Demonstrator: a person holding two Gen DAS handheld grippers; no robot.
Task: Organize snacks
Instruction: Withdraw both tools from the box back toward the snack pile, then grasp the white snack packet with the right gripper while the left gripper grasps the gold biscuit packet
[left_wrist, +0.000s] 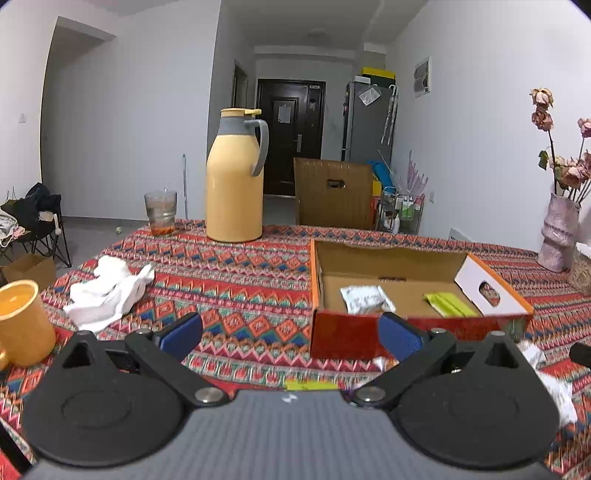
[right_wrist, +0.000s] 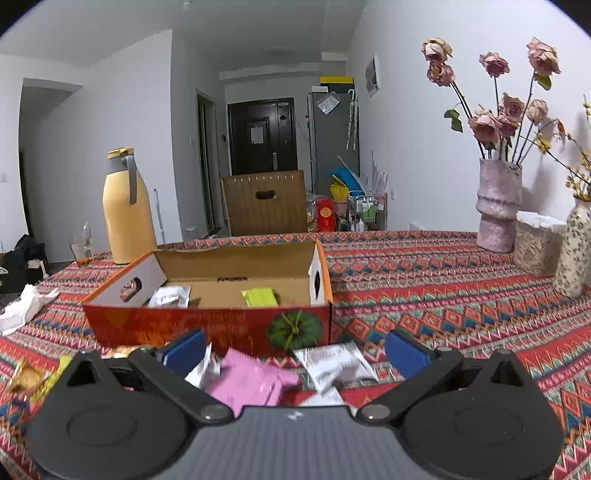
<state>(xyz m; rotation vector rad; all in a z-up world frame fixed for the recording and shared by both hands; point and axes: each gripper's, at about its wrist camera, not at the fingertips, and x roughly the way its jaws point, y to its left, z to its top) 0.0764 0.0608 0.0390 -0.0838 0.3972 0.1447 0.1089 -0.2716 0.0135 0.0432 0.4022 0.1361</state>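
Both our claws are spread wide and empty: the left claw (left_wrist: 290, 334) faces the cardboard box (right_wrist: 207, 325), the right claw (right_wrist: 295, 350) hangs over the loose pink packet (right_wrist: 251, 380) and white packet (right_wrist: 332, 363) on the table (right_wrist: 443, 302). Two snacks already lie in the box. These slick wrappers overlap, so we judge a pinch could catch both or slip off.

From my right wrist view, the open box (right_wrist: 207, 325) sits mid-frame on the surface (right_wrist: 443, 295), two snack packets (right_wrist: 258, 297) inside it. More packets (right_wrist: 332, 363) lie before it at lower centre. The thermos (right_wrist: 127, 218) stands behind at left, the vase (right_wrist: 496, 206) at right.
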